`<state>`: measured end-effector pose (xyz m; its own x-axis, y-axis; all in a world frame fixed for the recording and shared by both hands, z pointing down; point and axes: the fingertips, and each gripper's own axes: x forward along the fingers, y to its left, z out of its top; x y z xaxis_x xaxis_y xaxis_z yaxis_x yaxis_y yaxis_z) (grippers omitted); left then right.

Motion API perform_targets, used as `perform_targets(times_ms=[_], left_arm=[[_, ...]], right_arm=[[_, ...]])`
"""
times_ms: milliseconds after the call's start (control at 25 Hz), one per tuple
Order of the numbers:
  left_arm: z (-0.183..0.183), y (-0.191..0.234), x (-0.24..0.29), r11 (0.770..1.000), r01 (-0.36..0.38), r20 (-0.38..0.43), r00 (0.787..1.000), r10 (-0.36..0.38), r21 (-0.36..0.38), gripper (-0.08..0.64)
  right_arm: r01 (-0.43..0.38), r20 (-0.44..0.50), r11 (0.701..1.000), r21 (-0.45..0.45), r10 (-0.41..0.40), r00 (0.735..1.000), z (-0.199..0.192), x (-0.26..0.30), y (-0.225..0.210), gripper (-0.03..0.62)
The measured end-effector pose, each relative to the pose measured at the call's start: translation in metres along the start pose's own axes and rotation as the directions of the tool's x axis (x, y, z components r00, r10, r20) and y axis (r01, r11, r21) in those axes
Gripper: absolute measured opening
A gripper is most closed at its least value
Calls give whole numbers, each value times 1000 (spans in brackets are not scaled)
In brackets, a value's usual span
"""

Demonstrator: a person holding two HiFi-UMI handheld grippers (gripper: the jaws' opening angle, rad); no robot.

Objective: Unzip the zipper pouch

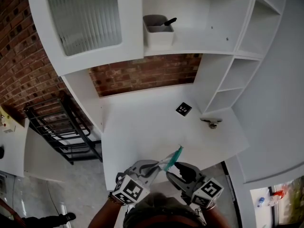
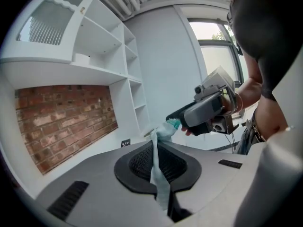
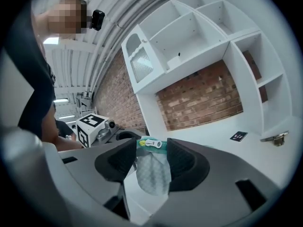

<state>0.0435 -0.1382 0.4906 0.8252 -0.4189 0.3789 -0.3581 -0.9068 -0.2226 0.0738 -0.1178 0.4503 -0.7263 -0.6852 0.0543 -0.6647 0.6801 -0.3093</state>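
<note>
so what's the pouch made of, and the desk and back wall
Pouch: thin pale mesh-like fabric, judging by its grid weave and limp folds; teal zipper tape. Desk: smooth white, matte, likely painted wood or laminate. Wall: bare red brick with visible mortar lines.

Soft, even daylight fills all three views. In the left gripper view the window (image 2: 213, 37) blows out to white glare. The white table (image 1: 142, 122) carries only faint shadows. Both gripper views bulge and fall to black at the corners. The left tool (image 2: 155, 150) and right tool (image 3: 151, 157) look soft close to the lens.
</note>
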Motion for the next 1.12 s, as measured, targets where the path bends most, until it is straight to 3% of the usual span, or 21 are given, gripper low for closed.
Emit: perform_targets(times_ms=[160, 360, 400, 680, 720, 800, 1120], left_arm=[[4, 0, -5, 1000, -5, 4, 1000, 5, 12, 2], [4, 3, -6, 1000, -28, 3, 1000, 28, 15, 2], [3, 4, -7, 999, -32, 3, 999, 32, 13, 2], [1, 5, -8, 999, -35, 0, 999, 35, 10, 2], [0, 5, -8, 999, -37, -3, 999, 37, 11, 2], [-1, 5, -9, 999, -40, -7, 999, 40, 16, 2], [2, 6, -10, 999, -38, -2, 999, 38, 21, 2]], right_arm=[[-53, 19, 995, 88, 52, 998, 1, 2, 1, 186], [-35, 4, 998, 55, 35, 999, -3, 2, 2, 142], [-33, 5, 998, 51, 33, 999, -4, 2, 3, 105], [-63, 38, 997, 51, 61, 997, 4, 2, 6, 98], [-67, 49, 996, 54, 64, 997, 6, 1, 8, 43], [-71, 65, 995, 74, 66, 996, 7, 0, 9, 19], [-125, 54, 986, 111, 119, 991, 1, 0, 15, 15]])
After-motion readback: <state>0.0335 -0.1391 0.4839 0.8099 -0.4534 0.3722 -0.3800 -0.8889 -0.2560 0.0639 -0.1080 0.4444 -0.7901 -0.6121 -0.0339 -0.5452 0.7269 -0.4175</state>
